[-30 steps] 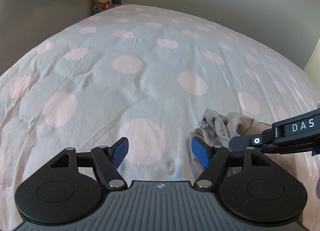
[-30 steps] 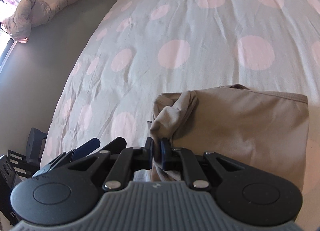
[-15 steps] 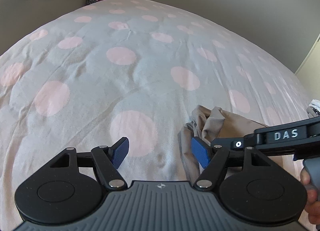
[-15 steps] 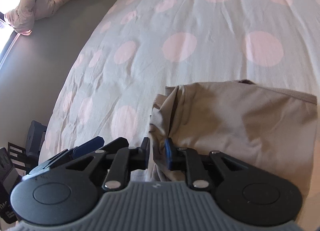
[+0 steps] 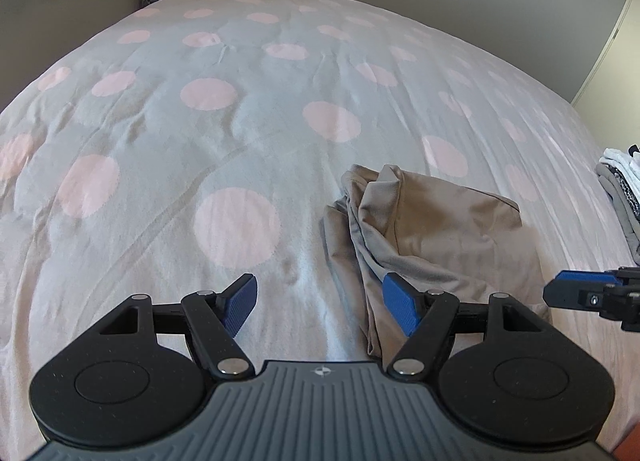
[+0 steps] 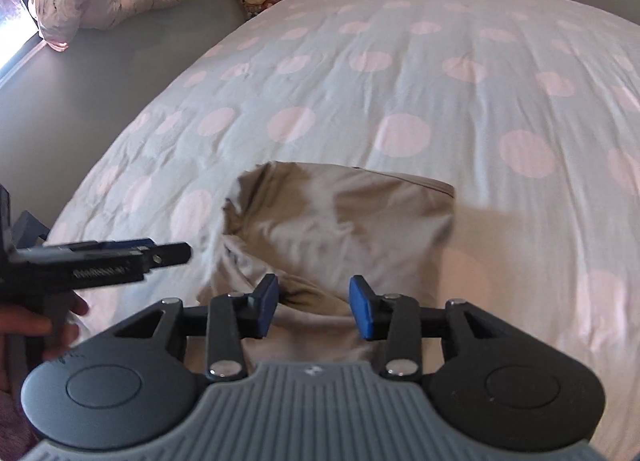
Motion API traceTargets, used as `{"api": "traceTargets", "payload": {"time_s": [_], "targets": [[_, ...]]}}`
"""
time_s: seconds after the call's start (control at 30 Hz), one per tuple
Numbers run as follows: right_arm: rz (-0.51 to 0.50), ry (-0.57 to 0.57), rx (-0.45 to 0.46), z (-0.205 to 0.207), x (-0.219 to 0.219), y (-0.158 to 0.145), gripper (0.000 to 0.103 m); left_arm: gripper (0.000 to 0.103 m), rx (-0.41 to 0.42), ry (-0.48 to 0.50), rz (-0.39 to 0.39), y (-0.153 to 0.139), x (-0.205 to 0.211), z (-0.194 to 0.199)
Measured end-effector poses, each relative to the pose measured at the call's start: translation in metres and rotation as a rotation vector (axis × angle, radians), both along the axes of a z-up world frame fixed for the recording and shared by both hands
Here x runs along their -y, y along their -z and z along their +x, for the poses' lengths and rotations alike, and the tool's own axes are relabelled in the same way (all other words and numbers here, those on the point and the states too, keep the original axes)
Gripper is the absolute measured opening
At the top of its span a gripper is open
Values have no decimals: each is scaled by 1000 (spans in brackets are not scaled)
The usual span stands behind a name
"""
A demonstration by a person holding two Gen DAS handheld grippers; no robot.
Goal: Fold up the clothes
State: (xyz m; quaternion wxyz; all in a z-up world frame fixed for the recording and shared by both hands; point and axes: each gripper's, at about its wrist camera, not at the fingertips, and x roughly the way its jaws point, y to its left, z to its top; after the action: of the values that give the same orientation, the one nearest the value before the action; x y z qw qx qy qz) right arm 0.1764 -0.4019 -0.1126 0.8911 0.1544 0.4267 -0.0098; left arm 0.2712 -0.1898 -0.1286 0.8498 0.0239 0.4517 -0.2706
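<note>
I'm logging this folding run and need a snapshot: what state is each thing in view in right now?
beige garment: folded, lying on the bedspread, left edge bunched, not gripped.
left gripper: jaws wide open, empty, beside the garment's left edge.
right gripper: jaws opening, pads off the cloth.
polka-dot bedspread: spread out, wrinkled.
clothes pile: stacked at the bed's right edge.

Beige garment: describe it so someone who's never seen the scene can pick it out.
A bed cover with pink polka dots fills both views. Near its front edge lies the beige garment, roughly folded, with its left end bunched. It is plain tan, the only unpatterned cloth here apart from the grey and white clothes pile at the right edge.
</note>
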Motion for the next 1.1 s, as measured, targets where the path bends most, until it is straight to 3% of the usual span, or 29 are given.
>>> {"api": "traceTargets", "payload": {"time_s": [0.2, 0.27, 0.43, 0.6, 0.83, 1.1], "targets": [[106, 41, -20, -21, 14, 29, 40, 68, -2, 18, 11, 0, 4, -6], [145, 46, 5, -25, 12, 31, 22, 68, -7, 17, 15, 1, 3, -7], [173, 13, 64, -36, -6, 20, 9, 68, -10, 12, 7, -2, 0, -10], [122, -129, 123, -53, -49, 8, 9, 68, -2, 8, 8, -6, -3, -14], [87, -288, 97, -57, -99, 25, 9, 68, -29, 16, 16, -3, -6, -18], [42, -285, 118, -67, -102, 21, 14, 68, -50, 27, -13, -4, -6, -24]]}}
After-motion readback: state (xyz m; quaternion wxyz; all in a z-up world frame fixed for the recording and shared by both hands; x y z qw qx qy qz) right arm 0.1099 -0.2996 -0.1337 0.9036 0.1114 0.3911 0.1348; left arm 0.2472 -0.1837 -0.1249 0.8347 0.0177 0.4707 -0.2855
